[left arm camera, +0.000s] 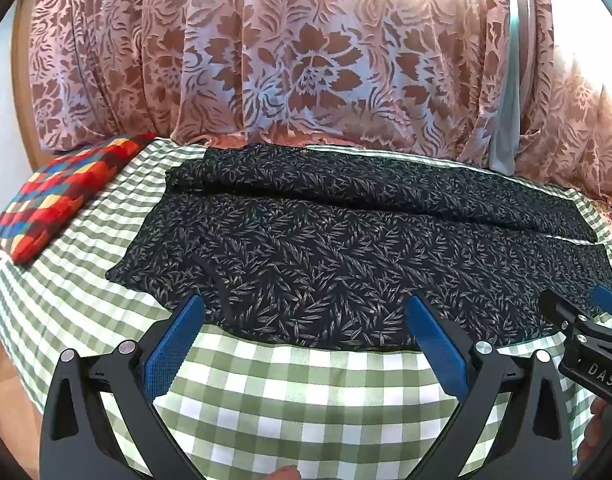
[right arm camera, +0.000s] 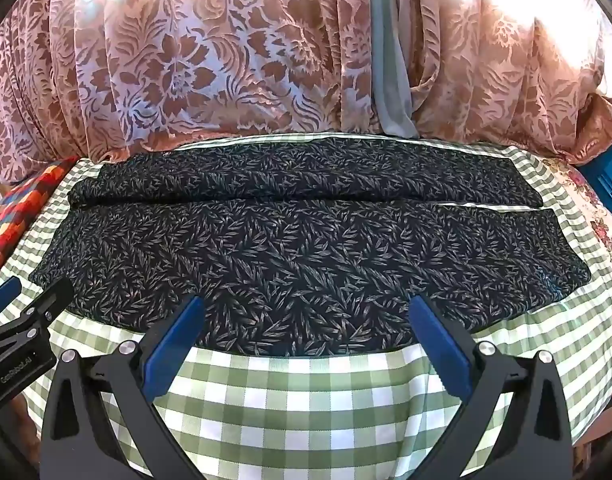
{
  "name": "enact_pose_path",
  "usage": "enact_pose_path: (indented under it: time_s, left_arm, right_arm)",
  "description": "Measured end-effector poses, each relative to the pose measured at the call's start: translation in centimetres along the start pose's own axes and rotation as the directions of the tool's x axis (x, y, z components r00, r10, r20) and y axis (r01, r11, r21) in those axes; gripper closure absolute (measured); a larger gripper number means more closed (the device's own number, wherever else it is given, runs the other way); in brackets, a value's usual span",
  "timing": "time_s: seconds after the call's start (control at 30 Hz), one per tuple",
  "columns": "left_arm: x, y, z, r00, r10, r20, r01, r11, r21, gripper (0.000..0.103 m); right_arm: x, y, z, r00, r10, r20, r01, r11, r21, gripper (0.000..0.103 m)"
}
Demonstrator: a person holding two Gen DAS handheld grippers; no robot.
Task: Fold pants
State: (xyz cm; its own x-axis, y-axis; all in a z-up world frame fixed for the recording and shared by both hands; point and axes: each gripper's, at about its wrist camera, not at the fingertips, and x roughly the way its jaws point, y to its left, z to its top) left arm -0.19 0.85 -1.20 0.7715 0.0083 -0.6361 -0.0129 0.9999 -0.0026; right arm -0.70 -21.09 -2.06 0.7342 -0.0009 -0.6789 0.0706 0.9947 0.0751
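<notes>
From the left wrist view, the pants (left arm camera: pixel 346 248), dark with a small pale leaf print, lie spread flat across a bed covered by a green and white checked sheet (left arm camera: pixel 290 400), their length running left to right. The two legs lie side by side, one near and one far, with a narrow strip of sheet showing between them at the right end. The left gripper (left arm camera: pixel 306 320) has its blue fingers (left arm camera: pixel 174 344) spread wide and holds nothing; both fingertips reach just over the near edge of the pants, while the rest of each finger lies over bare sheet. At the right edge of this view part of the right gripper (left arm camera: pixel 586 320) shows just beside the near edge of the pants. A bright patchwork pillow (left arm camera: pixel 62 196) lies on the sheet to the far left, well apart from the pants, and a pink flowered curtain (left arm camera: pixel 306 60) hangs behind the bed. From the right wrist view, the pants (right arm camera: pixel 306 240) again fill the middle of the bed, with the leg ends towards the right. The right gripper (right arm camera: pixel 306 320) also has its fingers (right arm camera: pixel 442 348) spread wide and empty, the tips just over the near hem and the sheet (right arm camera: pixel 306 400) below them. The left gripper (right arm camera: pixel 22 312) appears at the left edge, close to the near left corner of the pants.
</notes>
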Motion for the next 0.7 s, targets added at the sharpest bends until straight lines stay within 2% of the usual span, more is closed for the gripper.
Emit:
enact_pose_path:
  time_s: [0.7]
  left_arm:
    - [0.49,0.11,-0.01,0.999,-0.001,-0.042,0.0,1.0,-0.018,0.003]
  right_arm:
    - [0.1,0.76,-0.56,1.0,0.003,-0.011,-0.003,1.0,-0.012,0.002]
